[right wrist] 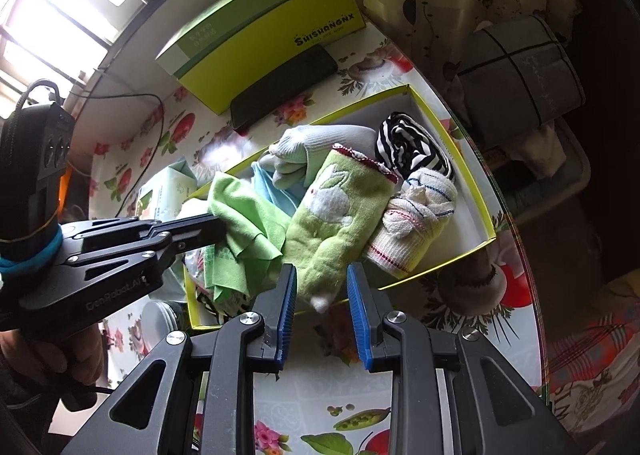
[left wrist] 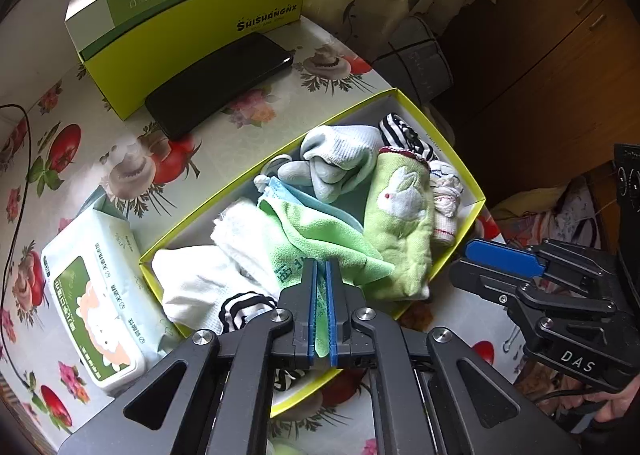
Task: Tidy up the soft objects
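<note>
Flowered counter [left wrist: 240,143] under window light, yellow box [right wrist: 490,233] full of soft things, left gripper [left wrist: 320,275] reached low into it, jaws pinched on green cloth [right wrist: 240,231], right gripper [right wrist: 322,287] level at box edge, jaws wide around rabbit towel [right wrist: 340,215].

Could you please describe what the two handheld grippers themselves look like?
Both are matte black linkage frames with silver pivot bolts and ribbed blue finger pads. The left gripper reads "GenRobot.AI" in the right view, with a turquoise band behind it. The right gripper is marked "DAS", and a black cable trails from its handle.
</note>
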`<control>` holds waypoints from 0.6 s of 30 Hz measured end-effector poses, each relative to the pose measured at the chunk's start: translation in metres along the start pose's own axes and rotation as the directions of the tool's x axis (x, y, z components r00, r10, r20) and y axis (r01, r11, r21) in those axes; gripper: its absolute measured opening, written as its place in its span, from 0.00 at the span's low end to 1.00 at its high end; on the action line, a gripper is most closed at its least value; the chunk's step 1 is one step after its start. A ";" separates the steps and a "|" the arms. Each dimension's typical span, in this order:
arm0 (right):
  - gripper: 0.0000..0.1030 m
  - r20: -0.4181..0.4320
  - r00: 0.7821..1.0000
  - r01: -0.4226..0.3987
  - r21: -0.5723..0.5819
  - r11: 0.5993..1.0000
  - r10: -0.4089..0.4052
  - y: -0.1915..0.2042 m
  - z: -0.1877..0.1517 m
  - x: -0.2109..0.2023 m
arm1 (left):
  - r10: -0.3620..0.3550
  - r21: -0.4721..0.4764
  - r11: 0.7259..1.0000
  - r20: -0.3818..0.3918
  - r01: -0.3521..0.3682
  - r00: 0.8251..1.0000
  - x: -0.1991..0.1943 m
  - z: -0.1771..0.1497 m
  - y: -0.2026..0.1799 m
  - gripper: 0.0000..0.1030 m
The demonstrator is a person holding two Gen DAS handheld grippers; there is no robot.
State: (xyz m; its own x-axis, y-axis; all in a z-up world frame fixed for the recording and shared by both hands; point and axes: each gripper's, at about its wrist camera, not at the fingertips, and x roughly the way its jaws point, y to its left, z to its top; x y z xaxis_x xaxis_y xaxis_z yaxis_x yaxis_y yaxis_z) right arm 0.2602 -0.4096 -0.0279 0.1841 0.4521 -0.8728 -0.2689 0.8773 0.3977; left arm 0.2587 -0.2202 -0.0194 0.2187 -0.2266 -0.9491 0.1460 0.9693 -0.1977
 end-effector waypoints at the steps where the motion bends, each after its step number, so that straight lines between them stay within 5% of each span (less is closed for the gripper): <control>1: 0.24 0.000 1.000 0.003 -0.002 1.000 -0.003 0.001 0.000 0.000 | 0.004 -0.002 1.000 0.002 -0.004 1.000 -0.001 0.000 0.000 0.05; 18: 0.44 0.034 0.997 0.067 -0.100 0.993 -0.064 0.034 -0.003 -0.016 | 0.059 -0.037 0.998 0.081 -0.056 0.995 -0.037 -0.017 0.004 0.08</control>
State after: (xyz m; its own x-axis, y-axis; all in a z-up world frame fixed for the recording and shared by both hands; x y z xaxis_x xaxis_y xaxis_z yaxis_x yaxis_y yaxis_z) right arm 0.2456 -0.3873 -0.0016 0.2326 0.4003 -0.8864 -0.3492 0.8850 0.3080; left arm 0.2343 -0.2065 0.0109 0.3042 -0.1757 -0.9363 0.0981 0.9834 -0.1527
